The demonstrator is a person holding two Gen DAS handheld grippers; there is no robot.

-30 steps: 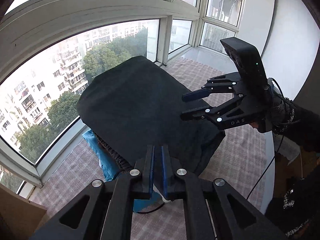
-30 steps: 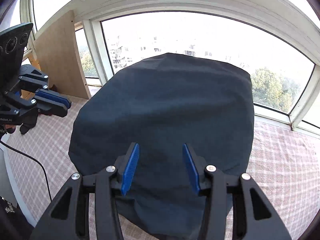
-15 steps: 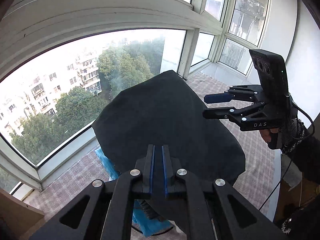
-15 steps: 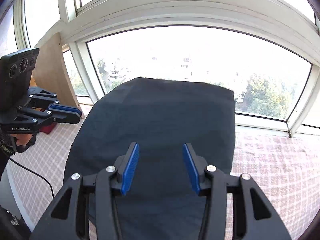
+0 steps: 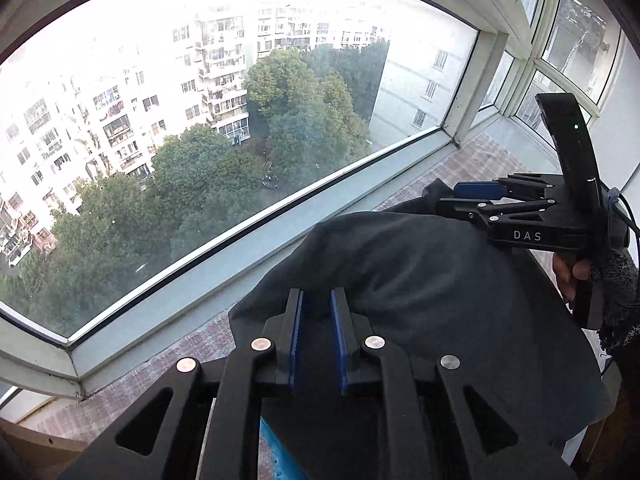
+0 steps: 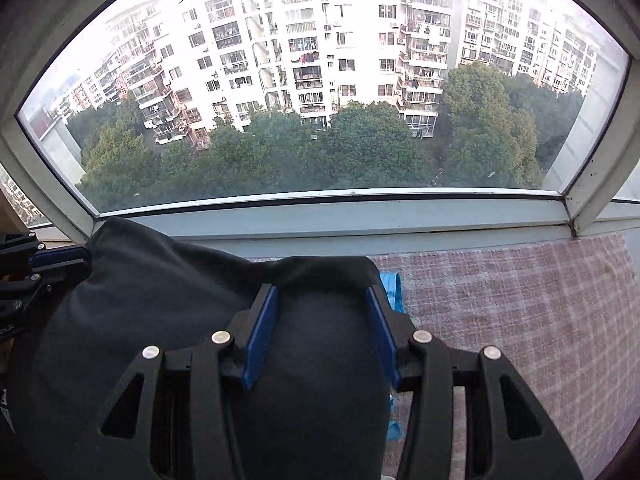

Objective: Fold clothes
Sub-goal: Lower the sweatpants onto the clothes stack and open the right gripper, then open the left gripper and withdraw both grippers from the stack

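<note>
A dark navy garment (image 5: 420,280) lies heaped on the checked window ledge, also seen in the right wrist view (image 6: 160,300). My left gripper (image 5: 316,312) has its blue pads a narrow gap apart, over the cloth's near edge, with nothing seen gripped. My right gripper (image 6: 322,308) is open, its pads wide apart above the garment. It also shows at the right of the left wrist view (image 5: 464,196), low over the cloth's far side. The left gripper's fingers (image 6: 48,264) show at the left edge of the right wrist view.
A blue item (image 6: 390,284) sticks out from under the garment. The pink checked cover (image 6: 520,320) spreads to the right. The window frame and sill (image 6: 360,216) run close behind the cloth. A wooden board (image 5: 36,448) stands at the lower left.
Both grippers have moved forward and down toward the window and the garment. The cloth that stood up tall before now lies lower, under the grippers. The left pads have parted slightly.
</note>
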